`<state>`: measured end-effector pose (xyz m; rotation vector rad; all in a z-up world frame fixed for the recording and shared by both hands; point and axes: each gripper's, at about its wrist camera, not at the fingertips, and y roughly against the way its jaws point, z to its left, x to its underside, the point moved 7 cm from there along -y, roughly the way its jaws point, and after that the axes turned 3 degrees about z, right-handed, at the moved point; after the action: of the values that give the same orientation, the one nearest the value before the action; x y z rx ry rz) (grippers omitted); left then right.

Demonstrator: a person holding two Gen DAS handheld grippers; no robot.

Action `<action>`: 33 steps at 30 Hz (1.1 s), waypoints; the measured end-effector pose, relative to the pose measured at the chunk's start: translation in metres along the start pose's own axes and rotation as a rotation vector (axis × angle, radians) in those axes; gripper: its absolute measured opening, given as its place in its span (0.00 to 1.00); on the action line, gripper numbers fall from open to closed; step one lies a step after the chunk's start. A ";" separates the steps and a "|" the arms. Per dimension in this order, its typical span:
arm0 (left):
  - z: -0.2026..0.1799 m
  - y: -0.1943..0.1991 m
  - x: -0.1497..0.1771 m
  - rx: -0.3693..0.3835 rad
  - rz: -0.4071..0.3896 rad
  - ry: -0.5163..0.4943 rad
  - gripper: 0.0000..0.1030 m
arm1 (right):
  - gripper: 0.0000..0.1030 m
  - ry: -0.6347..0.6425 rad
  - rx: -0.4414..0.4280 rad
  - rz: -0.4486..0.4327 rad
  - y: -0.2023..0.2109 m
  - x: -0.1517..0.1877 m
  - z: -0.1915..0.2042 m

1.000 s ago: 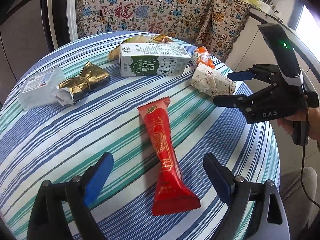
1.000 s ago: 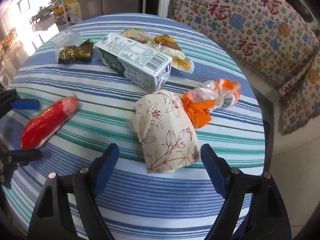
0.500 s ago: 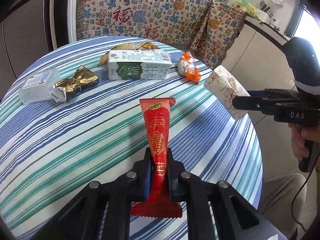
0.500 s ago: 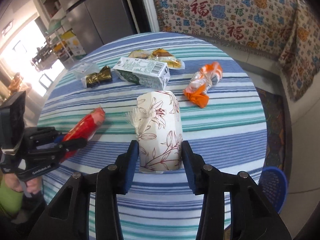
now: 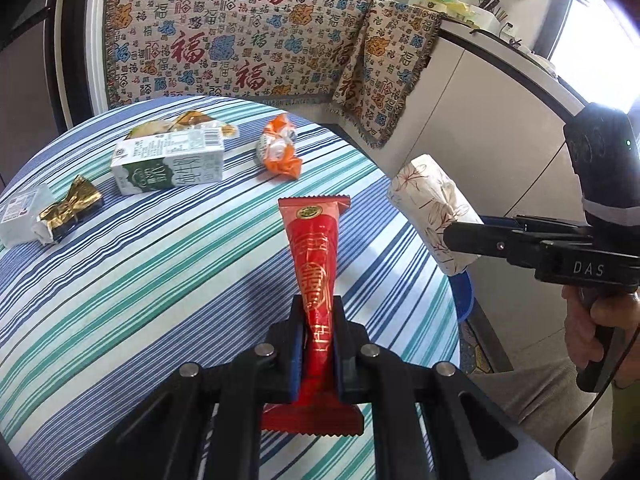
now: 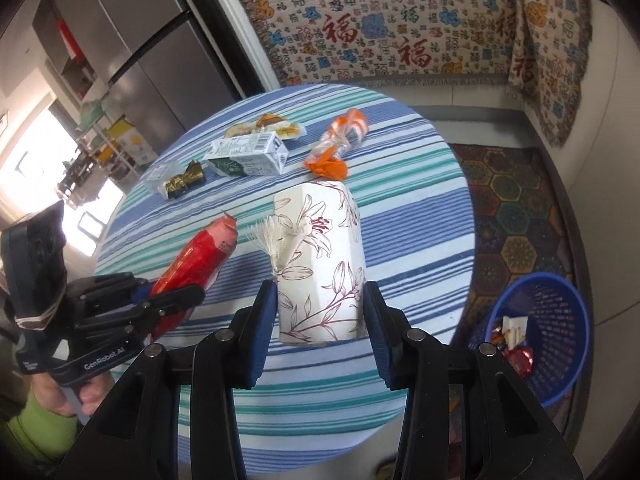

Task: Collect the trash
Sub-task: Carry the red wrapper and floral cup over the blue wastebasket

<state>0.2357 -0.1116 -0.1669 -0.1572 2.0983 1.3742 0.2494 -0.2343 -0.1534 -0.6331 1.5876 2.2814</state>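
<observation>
My left gripper (image 5: 318, 344) is shut on a long red snack wrapper (image 5: 314, 264) and holds it above the striped round table (image 5: 140, 280). My right gripper (image 6: 318, 328) is shut on a white floral-print tissue pack (image 6: 320, 264), lifted above the table's edge; the pack also shows in the left wrist view (image 5: 434, 216). The red wrapper also shows in the right wrist view (image 6: 196, 256). A blue trash basket (image 6: 560, 312) stands on the floor at the right, with some wrappers inside.
A green-and-white milk carton (image 5: 168, 164), an orange wrapper (image 5: 278, 152), a gold foil wrapper (image 5: 70, 208), a clear packet (image 5: 20, 216) and a flat snack pack (image 5: 188, 122) lie on the table. A patterned-cloth sofa (image 5: 256, 40) stands behind.
Both grippers closed, the left on the red wrapper and the right on the floral pack, and lifted them off the table. The right gripper moved toward the table's right edge.
</observation>
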 end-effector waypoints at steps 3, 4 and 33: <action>-0.024 -0.006 -0.007 0.026 -0.004 -0.020 0.11 | 0.43 -0.051 0.001 -0.032 0.017 0.003 -0.021; -0.033 -0.009 -0.010 0.037 -0.003 -0.027 0.11 | 0.43 -0.067 0.004 -0.042 0.023 0.006 -0.029; -0.247 -0.201 -0.047 0.225 0.157 -0.170 0.11 | 0.44 -0.533 0.238 -0.119 0.060 0.082 -0.321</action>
<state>0.2511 -0.4265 -0.2329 0.2133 2.1372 1.1817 0.2109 -0.5567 -0.2410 -0.0458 1.4693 1.9156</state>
